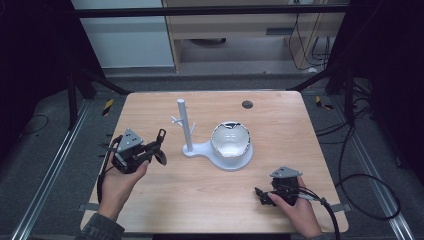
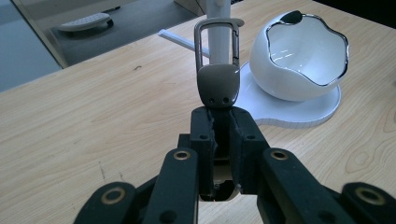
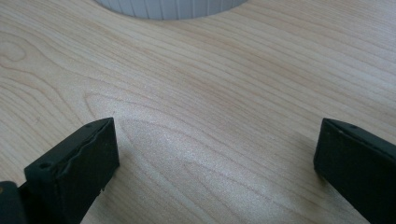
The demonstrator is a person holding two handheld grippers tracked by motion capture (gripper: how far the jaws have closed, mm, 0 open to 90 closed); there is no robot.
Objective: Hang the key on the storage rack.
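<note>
On my feed the biggest thing is the wooden table (image 1: 165, 200), light grain, w/ a small dark round plug (image 1: 247, 104) near its far edge. Centre of it sits the white stand (image 1: 200, 149): flat base, upright post w/ short pegs toward the left. On the base's right half rests the white bowl (image 1: 230, 139), wavy chrome-edged rim, opening tipped toward me.

My left gripper (image 1: 159, 148) is left of the stand, held above the tabletop in the left hand (image 1: 120, 182), jaws pointing right toward the post. Its jaws are clenched on the keychain clip (image 2: 218, 77): grey-brown tab pinched between the pads, metal carabiner loop sticking out ahead, and in the left gripper view the loop lines up right in front of the post. Can't tell if loop touches post.

My right gripper (image 1: 260, 194) is near the front right of the table, well apart from the stand, in the right hand (image 1: 299, 212). Its jaws stand wide apart, released, nothing btwn them but bare wood; the base's ribbed edge shows at the top of the right gripper view
</note>
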